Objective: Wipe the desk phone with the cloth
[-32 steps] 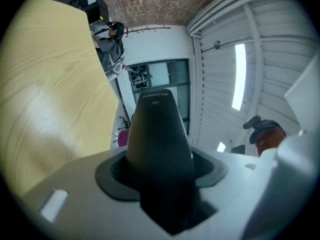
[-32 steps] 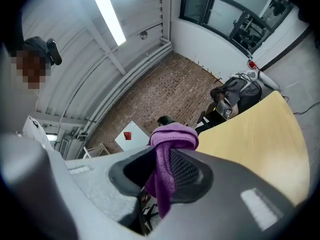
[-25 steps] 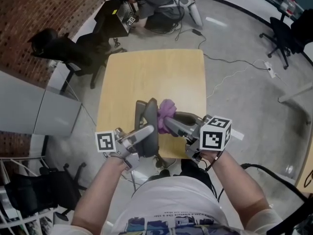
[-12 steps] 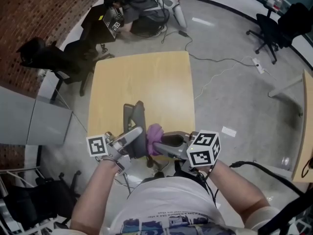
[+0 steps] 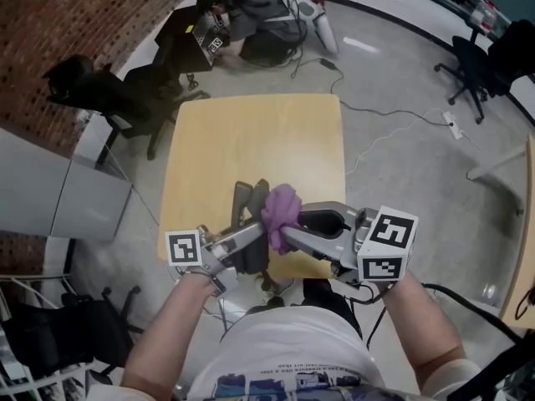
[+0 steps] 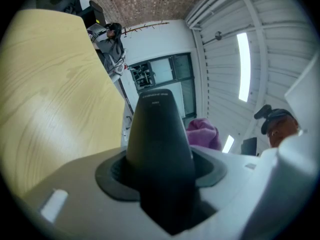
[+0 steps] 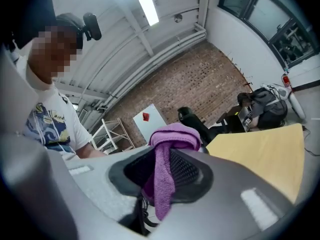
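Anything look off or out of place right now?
Nothing looks spilled or damaged. The dark phone is clamped in the left gripper over the table's near edge, and the purple cloth hangs bunched from the right gripper.

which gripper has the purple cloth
The right gripper: the cloth is pinched between its jaws and hangs out of them. The left gripper grips the dark phone instead.
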A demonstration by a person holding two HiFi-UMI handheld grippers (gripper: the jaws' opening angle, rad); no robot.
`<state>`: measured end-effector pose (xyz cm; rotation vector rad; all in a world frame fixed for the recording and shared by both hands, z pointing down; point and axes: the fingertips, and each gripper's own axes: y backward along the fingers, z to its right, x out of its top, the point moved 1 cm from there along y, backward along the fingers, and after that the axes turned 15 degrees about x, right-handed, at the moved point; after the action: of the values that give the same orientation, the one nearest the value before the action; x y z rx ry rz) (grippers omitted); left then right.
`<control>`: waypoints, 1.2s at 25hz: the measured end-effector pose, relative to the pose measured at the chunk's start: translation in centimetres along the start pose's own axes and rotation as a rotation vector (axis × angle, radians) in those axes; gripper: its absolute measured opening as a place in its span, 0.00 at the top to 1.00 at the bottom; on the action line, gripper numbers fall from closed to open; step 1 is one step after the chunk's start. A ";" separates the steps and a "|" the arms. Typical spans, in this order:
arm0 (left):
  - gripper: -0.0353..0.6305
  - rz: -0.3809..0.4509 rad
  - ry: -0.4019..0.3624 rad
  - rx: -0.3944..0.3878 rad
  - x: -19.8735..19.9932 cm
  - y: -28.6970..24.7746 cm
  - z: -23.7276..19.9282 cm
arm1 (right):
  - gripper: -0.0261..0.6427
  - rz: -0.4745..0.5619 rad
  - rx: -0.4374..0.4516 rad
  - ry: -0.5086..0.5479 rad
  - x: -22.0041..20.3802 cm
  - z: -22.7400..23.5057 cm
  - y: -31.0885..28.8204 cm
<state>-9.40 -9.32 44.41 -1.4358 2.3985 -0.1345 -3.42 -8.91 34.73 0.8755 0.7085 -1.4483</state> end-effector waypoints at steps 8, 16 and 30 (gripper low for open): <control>0.51 -0.034 -0.009 -0.004 -1.4 -0.4 0.5 | 0.82 0.011 -0.027 -0.002 0.8 3.7 -1.0; 0.51 -0.066 -0.077 0.043 -2.1 -0.1 0.2 | 0.82 0.023 -0.112 -0.012 1.9 8.3 0.4; 0.51 -0.067 -0.050 -0.003 -2.7 -0.2 1.5 | 0.82 0.083 -0.221 -0.052 2.8 13.9 2.9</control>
<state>-7.59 -6.87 43.74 -1.5042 2.3129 -0.1102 -1.93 -22.34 39.83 0.6865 0.7685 -1.2867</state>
